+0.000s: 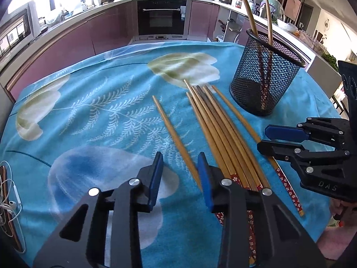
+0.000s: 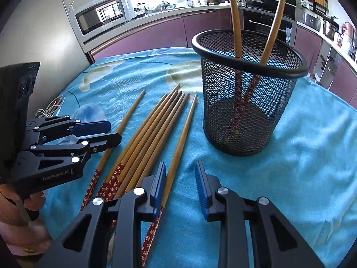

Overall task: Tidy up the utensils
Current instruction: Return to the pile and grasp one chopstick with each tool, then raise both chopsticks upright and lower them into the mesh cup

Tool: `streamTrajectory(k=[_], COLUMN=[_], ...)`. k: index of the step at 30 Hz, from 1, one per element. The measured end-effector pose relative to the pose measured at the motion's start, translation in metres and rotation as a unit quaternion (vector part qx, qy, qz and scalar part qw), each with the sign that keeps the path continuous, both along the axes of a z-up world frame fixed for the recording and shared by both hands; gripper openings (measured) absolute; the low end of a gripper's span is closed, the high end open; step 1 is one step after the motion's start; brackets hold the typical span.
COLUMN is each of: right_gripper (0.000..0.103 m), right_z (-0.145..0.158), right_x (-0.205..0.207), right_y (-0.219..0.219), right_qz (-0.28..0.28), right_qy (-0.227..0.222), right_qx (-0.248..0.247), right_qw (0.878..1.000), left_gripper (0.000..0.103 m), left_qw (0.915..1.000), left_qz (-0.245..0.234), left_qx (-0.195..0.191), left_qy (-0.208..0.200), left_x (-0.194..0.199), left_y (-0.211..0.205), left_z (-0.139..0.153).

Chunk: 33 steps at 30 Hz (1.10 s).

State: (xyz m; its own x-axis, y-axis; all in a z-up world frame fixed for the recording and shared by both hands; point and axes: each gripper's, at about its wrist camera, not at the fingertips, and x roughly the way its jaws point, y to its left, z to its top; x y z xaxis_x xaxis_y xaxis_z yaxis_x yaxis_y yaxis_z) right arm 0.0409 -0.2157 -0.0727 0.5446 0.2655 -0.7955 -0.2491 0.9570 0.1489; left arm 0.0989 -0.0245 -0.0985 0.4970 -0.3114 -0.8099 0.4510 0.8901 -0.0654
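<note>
Table (image 1: 89, 102) under a blue flowered cloth, kitchen counters behind. I work down from the biggest thing to the smallest.

Black mesh cup (image 2: 247, 93) stands upright on the far right part of the cloth. Two chopsticks (image 2: 235, 15) already lean inside it, patterned ends down, plain tips up and splayed apart.

Loose chopsticks (image 1: 214, 125) lie flat on the cloth just left of the cup: a tight bundle, plus one single stick (image 1: 171, 131) apart on its left and another single stick (image 2: 180, 143) on the side toward the cup. Red flowered handle ends point toward me.

Left gripper (image 1: 180, 174) hovers low with its fingers open and empty; the lone left stick runs into the gap between them, though I cannot tell whether it touches a pad. Right gripper (image 2: 180, 187) also has its fingers apart, nothing held; its left finger (image 2: 159, 185) sits over the stick nearest the cup.

My read: the sorting is partly done, two in the cup and most sticks waiting on the table. The step in hand looks like a pick-up approach. Next move calls for lowering onto one stick, closing on it near the handle end, lifting, tipping it upright and dropping it handle-down into the cup. Thin round sticks on soft cloth will likely roll, so the close wants to be square across the shaft.
</note>
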Motion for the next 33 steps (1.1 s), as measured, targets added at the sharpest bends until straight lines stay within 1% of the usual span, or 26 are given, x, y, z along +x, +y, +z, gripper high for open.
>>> streamTrajectory(k=[5, 8, 11, 12, 13, 14, 21, 26, 29, 33], right_gripper=[0.026, 0.026, 0.024, 0.021, 0.014, 0.01, 0.006, 0.006, 0.006, 0.006], right_z=[-0.001, -0.002, -0.002, -0.002, -0.002, -0.002, 0.001, 0.007, 0.011, 0.018], right_x=[0.002, 0.003, 0.004, 0.004, 0.005, 0.006, 0.004, 0.001, -0.003, -0.009], right_y=[0.004, 0.007, 0.008, 0.008, 0.007, 0.005, -0.003, -0.003, -0.004, -0.008], right_qz=[0.001, 0.002, 0.001, 0.001, 0.002, 0.002, 0.001, 0.009, 0.017, 0.027], right_qy=[-0.005, -0.01, -0.016, -0.016, -0.014, -0.011, -0.007, -0.013, -0.016, -0.024], right_qx=[-0.012, -0.02, -0.028, -0.026, -0.019, -0.011, 0.017, 0.023, 0.032, 0.051], right_qw=[1.0, 1.0, 0.999, 1.0, 1.0, 1.0, 1.0, 1.0, 0.999, 0.998], left_gripper=[0.032, 0.03, 0.024, 0.021, 0.016, 0.015, 0.011, 0.008, 0.008, 0.008], left_qw=[1.0, 1.0, 0.9999, 0.9999, 0.9998, 0.9998, 0.9995, 0.9993, 0.9992, 0.9987], left_qz=[0.004, 0.006, 0.013, 0.015, 0.017, 0.02, 0.028, 0.033, 0.033, 0.03], left_qx=[0.002, 0.004, 0.003, 0.002, 0.0, -0.002, -0.013, -0.018, -0.022, -0.041], left_qy=[-0.004, -0.007, -0.007, -0.006, -0.005, -0.003, 0.001, 0.002, -0.002, -0.002], left_x=[0.001, 0.002, 0.003, 0.003, 0.004, 0.004, 0.004, 0.002, -0.001, -0.005], left_y=[-0.002, -0.003, -0.003, -0.002, -0.002, -0.002, 0.002, 0.005, 0.007, 0.012], left_z=[-0.001, -0.001, -0.001, -0.001, -0.001, -0.001, 0.0, 0.002, 0.005, 0.013])
